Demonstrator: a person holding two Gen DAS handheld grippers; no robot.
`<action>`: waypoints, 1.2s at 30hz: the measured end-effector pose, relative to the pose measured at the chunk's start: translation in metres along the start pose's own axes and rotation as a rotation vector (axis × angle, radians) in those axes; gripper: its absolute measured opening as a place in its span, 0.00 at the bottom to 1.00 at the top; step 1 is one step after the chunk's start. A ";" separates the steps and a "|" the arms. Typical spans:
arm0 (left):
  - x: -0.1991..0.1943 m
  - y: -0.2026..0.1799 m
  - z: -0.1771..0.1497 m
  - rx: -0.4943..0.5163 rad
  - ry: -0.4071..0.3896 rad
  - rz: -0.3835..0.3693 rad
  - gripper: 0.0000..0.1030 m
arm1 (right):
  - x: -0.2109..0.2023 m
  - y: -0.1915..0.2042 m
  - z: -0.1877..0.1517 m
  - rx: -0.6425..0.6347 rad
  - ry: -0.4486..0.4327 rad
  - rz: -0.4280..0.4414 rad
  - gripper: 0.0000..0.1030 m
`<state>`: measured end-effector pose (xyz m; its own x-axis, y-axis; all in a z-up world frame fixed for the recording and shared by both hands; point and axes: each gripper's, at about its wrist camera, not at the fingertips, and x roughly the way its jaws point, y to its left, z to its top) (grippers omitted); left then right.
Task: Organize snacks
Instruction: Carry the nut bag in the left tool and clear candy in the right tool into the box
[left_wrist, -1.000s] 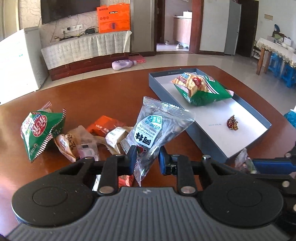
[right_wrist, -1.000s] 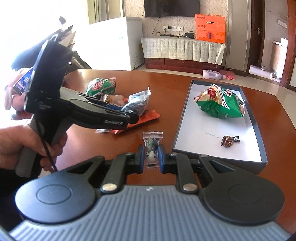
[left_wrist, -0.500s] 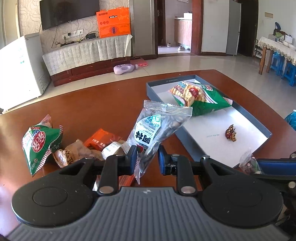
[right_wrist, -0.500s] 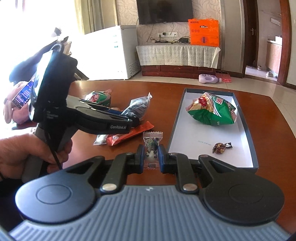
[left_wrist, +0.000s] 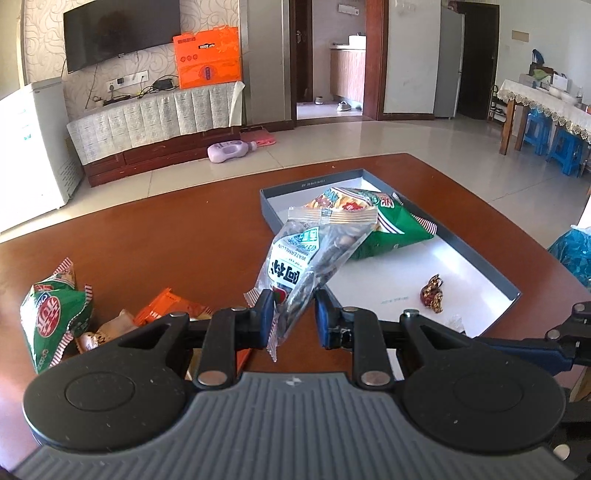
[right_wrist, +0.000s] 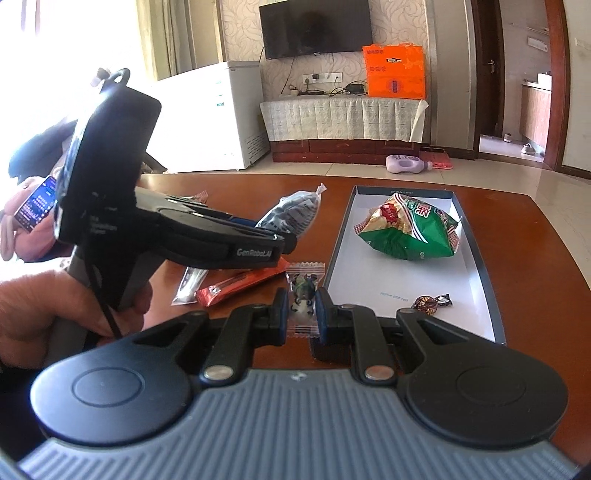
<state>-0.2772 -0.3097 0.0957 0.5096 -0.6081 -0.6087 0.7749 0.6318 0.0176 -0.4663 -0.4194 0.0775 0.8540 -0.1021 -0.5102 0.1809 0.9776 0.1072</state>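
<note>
while the left gripper (left_wrist: 293, 317) has its fingers (left_wrist: 264, 314) pinched on the lower corner of a clear seed packet (left_wrist: 310, 254), the packet hangs tilted above the near left edge of the grey tray (left_wrist: 476, 254). right gripper (right_wrist: 302, 314) fingers closed on a small clear candy wrapper (right_wrist: 303, 295), just near of the tray. tray holds a green chip bag (left_wrist: 384, 225) and a foil candy (left_wrist: 432, 293). more snacks lie left on the brown tabletop (left_wrist: 166, 243); tv (left_wrist: 122, 35) on far wall.
</note>
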 end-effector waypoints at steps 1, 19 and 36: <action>0.001 0.000 0.001 -0.002 -0.001 0.000 0.27 | 0.000 -0.001 0.000 0.001 -0.002 0.000 0.18; 0.034 -0.019 0.027 0.025 -0.022 -0.060 0.18 | 0.004 -0.024 0.000 0.055 -0.038 -0.061 0.18; 0.107 -0.047 0.050 0.017 0.023 -0.151 0.13 | 0.010 -0.041 0.002 0.133 -0.021 -0.061 0.18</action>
<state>-0.2398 -0.4287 0.0694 0.3786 -0.6841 -0.6234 0.8482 0.5261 -0.0621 -0.4645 -0.4612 0.0700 0.8491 -0.1656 -0.5017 0.2943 0.9368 0.1890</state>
